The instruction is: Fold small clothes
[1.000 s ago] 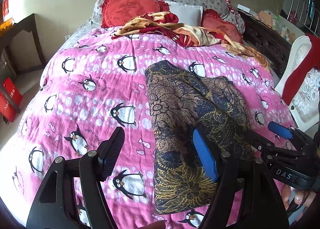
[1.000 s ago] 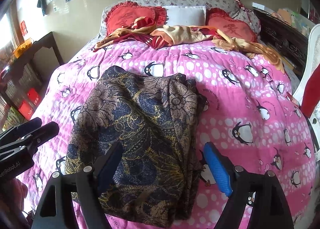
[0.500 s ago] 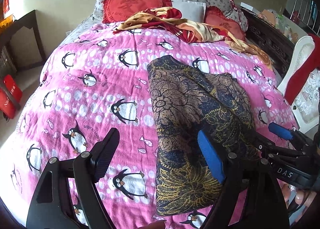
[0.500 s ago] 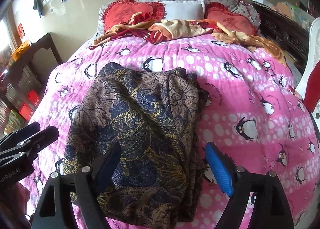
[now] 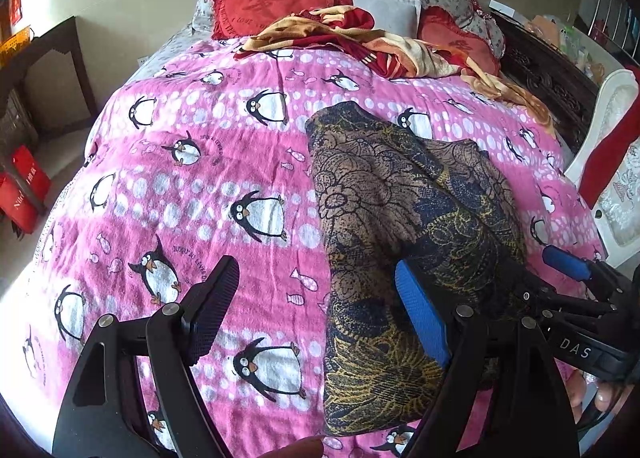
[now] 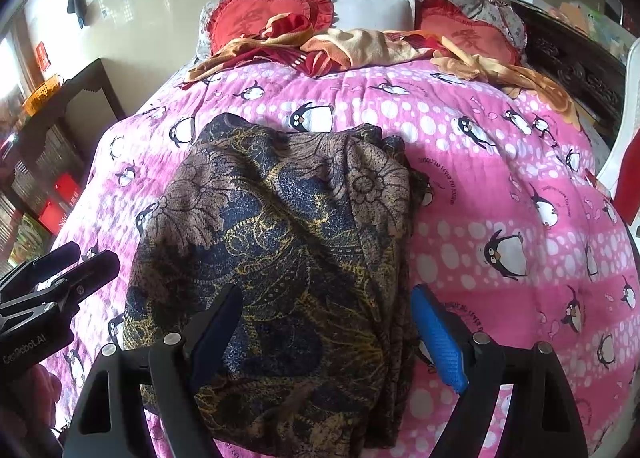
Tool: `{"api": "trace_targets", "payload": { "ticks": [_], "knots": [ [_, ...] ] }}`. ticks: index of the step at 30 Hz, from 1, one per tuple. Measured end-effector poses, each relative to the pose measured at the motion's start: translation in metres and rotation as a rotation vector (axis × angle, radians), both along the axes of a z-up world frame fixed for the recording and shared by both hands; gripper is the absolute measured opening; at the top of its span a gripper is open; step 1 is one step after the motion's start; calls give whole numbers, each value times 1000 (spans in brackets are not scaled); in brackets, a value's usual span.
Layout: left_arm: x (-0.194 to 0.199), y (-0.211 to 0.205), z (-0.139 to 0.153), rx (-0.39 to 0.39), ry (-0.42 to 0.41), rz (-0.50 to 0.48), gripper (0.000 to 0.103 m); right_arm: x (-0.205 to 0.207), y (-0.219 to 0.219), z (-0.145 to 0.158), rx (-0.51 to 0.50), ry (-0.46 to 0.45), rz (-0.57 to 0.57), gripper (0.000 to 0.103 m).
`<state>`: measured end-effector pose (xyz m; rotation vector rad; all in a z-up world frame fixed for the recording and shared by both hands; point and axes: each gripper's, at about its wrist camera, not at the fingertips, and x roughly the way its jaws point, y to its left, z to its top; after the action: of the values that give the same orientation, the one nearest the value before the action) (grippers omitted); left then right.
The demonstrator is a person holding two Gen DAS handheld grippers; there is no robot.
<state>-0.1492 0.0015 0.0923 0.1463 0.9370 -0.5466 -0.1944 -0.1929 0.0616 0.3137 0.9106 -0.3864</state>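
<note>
A dark navy, brown and gold floral garment lies folded lengthwise on the pink penguin bedspread; it also shows in the right wrist view. My left gripper is open and empty, hovering above the garment's left edge near its near end. My right gripper is open and empty above the garment's near right part. Each gripper shows at the edge of the other's view, the right one and the left one.
A red and tan cloth pile and red heart cushions lie at the head of the bed. A dark desk and red boxes stand left of the bed. A dark carved cabinet and white chair stand on the right.
Both grippers have risen and drawn back slightly toward the near end of the garment. The garment has not moved. Both stay open.
</note>
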Motion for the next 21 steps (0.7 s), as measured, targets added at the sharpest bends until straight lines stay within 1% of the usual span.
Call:
{"api": "trace_targets", "payload": {
  "ticks": [21],
  "knots": [
    [4,-3,-8,17,11,-1,81,5,2,-10,19,23,4,83]
  ]
}}
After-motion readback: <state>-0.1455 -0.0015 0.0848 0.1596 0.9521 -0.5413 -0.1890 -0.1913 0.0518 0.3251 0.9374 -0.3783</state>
